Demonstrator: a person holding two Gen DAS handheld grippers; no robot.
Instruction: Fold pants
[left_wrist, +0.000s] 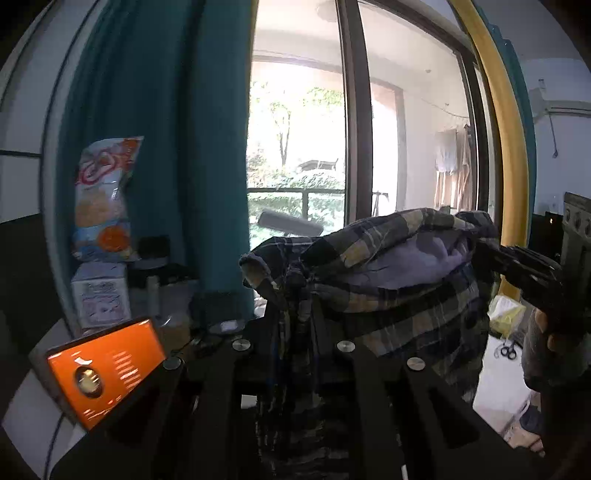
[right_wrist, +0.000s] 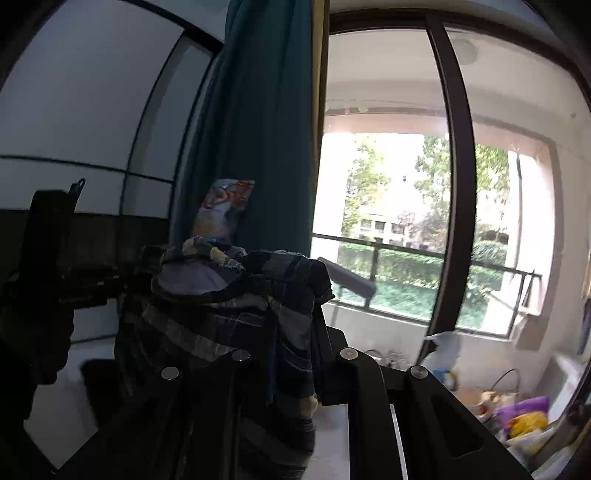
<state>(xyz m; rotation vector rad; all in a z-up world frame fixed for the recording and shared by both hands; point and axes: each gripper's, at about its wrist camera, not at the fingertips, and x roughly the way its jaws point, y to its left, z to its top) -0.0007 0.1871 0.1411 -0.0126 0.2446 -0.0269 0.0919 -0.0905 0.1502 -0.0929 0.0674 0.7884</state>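
Dark plaid pants (left_wrist: 388, 273) with blue, tan and black checks hang in the air between both grippers, their pale lining showing at the open waistband. My left gripper (left_wrist: 291, 295) is shut on one end of the waistband, and cloth drapes down over its fingers. My right gripper (left_wrist: 495, 254) comes in from the right and is shut on the other end. In the right wrist view the pants (right_wrist: 229, 299) hang over my right gripper (right_wrist: 295, 299), and the left gripper (right_wrist: 136, 273) pinches the far end at the left.
A big window (left_wrist: 306, 147) with teal curtains (left_wrist: 155, 147) stands ahead. A snack bag (left_wrist: 103, 199), a white box (left_wrist: 101, 299) and an orange box (left_wrist: 103, 369) sit at the left. Scissors (left_wrist: 506, 350) lie on a white surface at the right. Clutter (right_wrist: 517, 417) lies low right.
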